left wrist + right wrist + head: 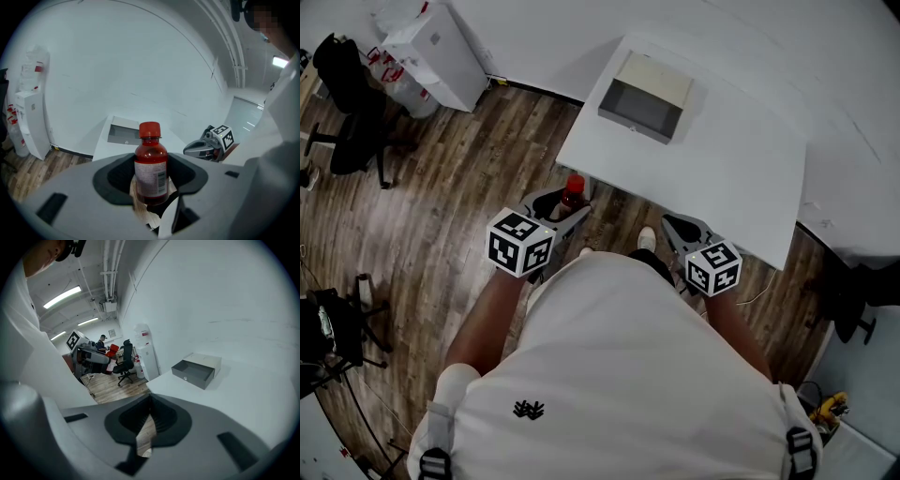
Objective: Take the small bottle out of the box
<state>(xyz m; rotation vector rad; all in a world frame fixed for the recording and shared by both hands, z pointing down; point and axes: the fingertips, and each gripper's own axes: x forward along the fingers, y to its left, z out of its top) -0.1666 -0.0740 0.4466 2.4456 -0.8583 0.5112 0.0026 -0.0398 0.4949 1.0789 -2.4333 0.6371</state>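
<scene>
One small bottle, red-capped, pinched upright in left tool, centre-left, off the surface. Box upper centre. Right tool pressed together, empty. Removal apparently done; next move likely a steady set-down.

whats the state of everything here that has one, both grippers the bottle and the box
left gripper: shut on the small bottle
small bottle: upright, red cap on, held clear of the box
right gripper: shut, empty
box: open, resting on the white table, nothing seen inside
</scene>
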